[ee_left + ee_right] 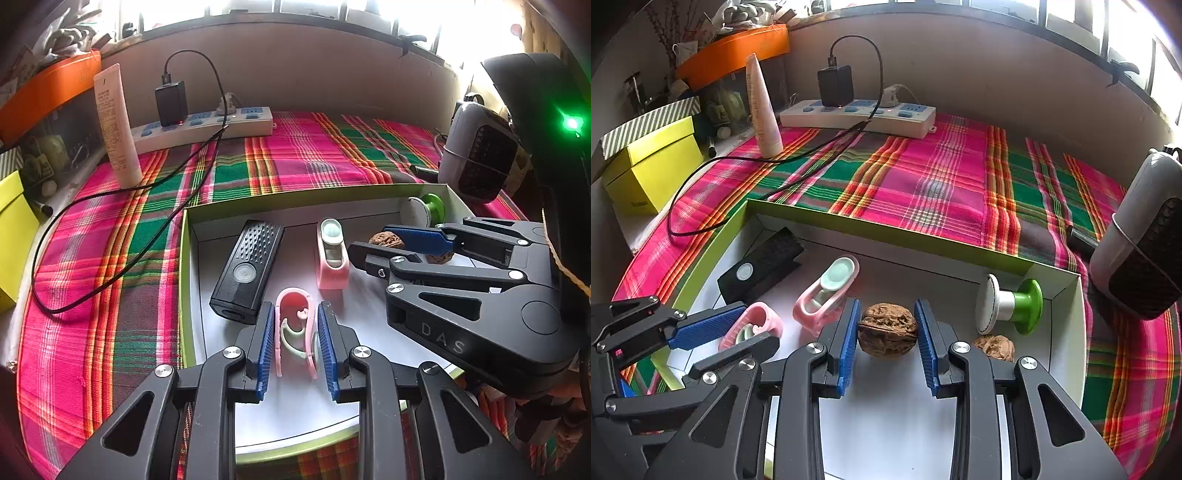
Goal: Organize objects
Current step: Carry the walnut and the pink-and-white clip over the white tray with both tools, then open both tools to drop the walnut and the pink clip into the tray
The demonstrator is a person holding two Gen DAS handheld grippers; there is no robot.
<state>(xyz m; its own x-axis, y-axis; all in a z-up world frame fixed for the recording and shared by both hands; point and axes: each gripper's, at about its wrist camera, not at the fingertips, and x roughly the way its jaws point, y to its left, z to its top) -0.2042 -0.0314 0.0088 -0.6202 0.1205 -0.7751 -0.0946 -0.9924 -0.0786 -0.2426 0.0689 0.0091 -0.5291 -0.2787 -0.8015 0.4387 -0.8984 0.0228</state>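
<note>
**Both jaws clamped, everything inside the box**

Right now my left gripper [295,339] has its jaws closed on a pink clip [295,332], blue pads pressing its two sides. Clip sits on the white floor of the shallow box [186,258], near the front-left part, open end toward me.

My right gripper [886,332] has its jaws clamped on a walnut [887,329], pads touching both sides. Walnut is over the box floor, middle-right area; can't tell if it's resting or lifted slightly.

Other stuff in the box:
- black remote [247,271], left side, lying flat and angled, just beside the clip.
- second pink clip [332,254] with a pale green button, middle, between the remote and my right gripper.
- second walnut [994,347], just right of the right gripper's finger, near the green-and-white knob [1008,302].
- knob lies on its side in the far right corner, close to the box wall.

Box has green outer rim and sits on the plaid cloth [295,155] covering the tabletop. Farther back: white power strip [207,127] with a black charger [171,103] plugged in, cable looping across the cloth, and a white tube [116,125] standing upright. Grey-white device [1141,240] at the right edge, outside the box.
</note>
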